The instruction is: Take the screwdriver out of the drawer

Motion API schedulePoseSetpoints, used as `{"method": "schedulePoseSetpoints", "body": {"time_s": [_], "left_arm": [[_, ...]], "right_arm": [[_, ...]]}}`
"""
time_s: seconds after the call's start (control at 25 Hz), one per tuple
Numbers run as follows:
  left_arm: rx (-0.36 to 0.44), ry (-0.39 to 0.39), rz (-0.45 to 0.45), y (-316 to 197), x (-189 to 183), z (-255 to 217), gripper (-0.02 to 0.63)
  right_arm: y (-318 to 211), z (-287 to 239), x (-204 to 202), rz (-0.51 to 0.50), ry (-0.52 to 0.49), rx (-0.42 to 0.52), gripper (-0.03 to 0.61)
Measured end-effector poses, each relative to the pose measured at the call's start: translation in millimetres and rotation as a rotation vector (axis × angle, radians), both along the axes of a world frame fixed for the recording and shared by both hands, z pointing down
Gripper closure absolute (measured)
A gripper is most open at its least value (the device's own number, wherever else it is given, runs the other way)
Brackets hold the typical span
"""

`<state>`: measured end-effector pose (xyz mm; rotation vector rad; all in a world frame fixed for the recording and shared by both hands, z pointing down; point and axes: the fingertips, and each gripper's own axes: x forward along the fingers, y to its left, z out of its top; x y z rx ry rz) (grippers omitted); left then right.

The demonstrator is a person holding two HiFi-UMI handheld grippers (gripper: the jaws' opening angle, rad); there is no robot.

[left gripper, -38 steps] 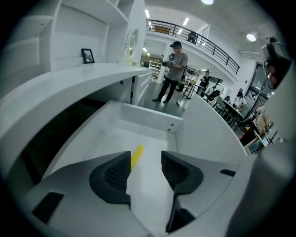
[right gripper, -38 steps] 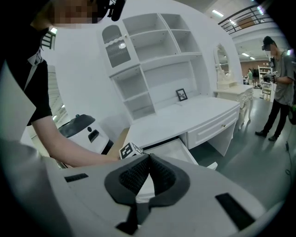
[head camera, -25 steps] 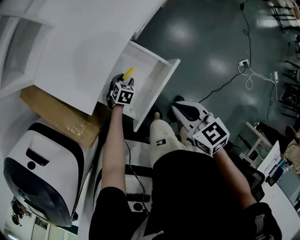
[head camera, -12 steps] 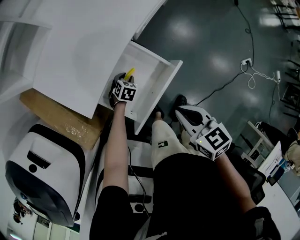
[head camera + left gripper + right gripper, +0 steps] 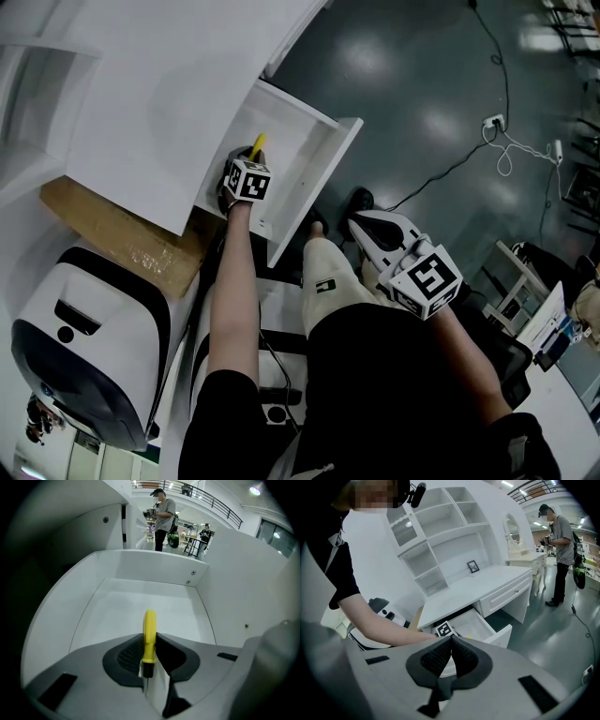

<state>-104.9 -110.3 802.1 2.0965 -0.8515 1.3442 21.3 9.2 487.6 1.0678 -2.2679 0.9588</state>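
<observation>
The screwdriver [image 5: 149, 630] has a yellow handle and a thin metal shaft, and it lies in the open white drawer [image 5: 150, 566]. My left gripper [image 5: 149, 649] reaches down into the drawer. Its jaws are closing, and the dark pads touch the handle on both sides near its black collar. In the head view the handle [image 5: 258, 143] pokes out beyond the left gripper [image 5: 246, 157] inside the drawer [image 5: 319, 178]. My right gripper [image 5: 361, 225] hangs over the floor beside the drawer front, shut on nothing. Its pads [image 5: 440, 656] meet at the tips.
The white desk [image 5: 141, 84] overhangs the drawer. A cardboard box [image 5: 122, 234] and a white and black machine [image 5: 84, 347] sit at the left. Cables and a power strip [image 5: 487, 127] lie on the dark floor. A person [image 5: 560, 550] stands far off.
The yellow handle stands a little steeper at the left gripper than a second ago. Both hands have hardly moved.
</observation>
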Motion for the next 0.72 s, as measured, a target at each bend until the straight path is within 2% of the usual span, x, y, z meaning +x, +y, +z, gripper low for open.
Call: {"method": "schedulePoseSetpoints", "body": {"time_s": [0.2,0.36,0.72], "left_arm": [[0.018,0.014,-0.039,3,-1,-12,0.526],[0.057,0.023,-0.034,8,2,-32,0.528],[0.173,0.055,-0.052,20,8,-118,0.528]], "right_arm": [[-2,-7,1,0.004,-0.01,0.024,0.56],[-2,-15,-2,-0.002,-0.023,0.046,0.56],[-6,-58,-1,-0.009,-0.081,0.127,0.56]]}}
